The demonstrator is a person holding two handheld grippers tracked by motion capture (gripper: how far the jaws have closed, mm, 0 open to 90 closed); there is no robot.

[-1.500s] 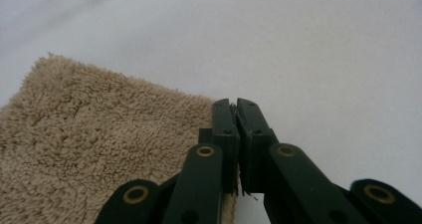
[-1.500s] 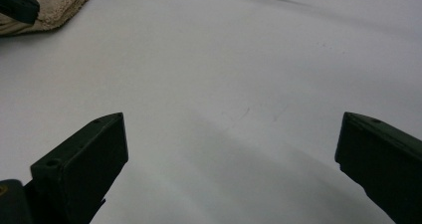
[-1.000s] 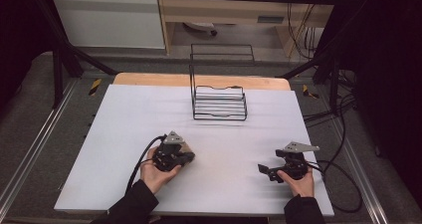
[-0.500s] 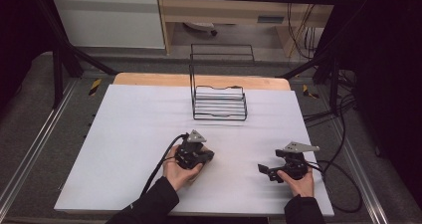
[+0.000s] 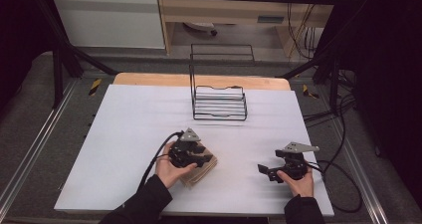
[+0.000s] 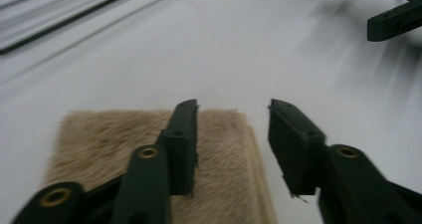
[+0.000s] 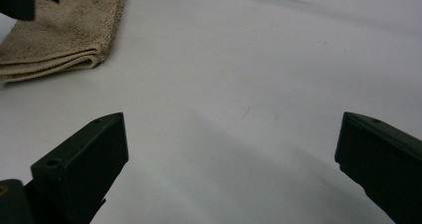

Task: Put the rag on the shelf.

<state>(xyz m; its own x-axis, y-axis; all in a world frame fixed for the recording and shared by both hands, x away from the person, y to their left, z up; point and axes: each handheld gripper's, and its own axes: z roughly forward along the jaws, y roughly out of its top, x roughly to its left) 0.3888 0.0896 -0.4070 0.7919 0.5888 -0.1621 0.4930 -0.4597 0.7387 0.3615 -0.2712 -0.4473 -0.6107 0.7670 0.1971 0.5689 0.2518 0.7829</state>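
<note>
- While the left gripper [image 6: 233, 134] hangs low over the folded towel [image 6: 99, 149], its jaws stand partly apart with nothing between them; one jaw sits above the towel's top face, the other just past the folded edge, over bare counter [image 6: 239, 45].
- From the high view, the left gripper [image 5: 204, 160] covers most of the towel [image 5: 201, 172], which lies flat near the front of the white counter [image 5: 124, 124], left of centre. Beige terry cloth, folded in layers, stacked edges facing the right gripper's camera.
- Contact between jaws and towel: cannot tell.
- Right gripper [image 5: 265, 171] rests low at the front right of the counter, well apart from the towel, held in the person's right hand [image 5: 298, 181].
- In the right gripper view its jaws [image 7: 231, 169] are spread wide, empty, bare counter between them; the towel [image 7: 59, 35] sits farther off at upper left.
- Black wire rack [image 5: 219, 97] stands at the back of the counter, centre, well apart from both grippers.
- Cables trail from each gripper toward the front edge.
</note>
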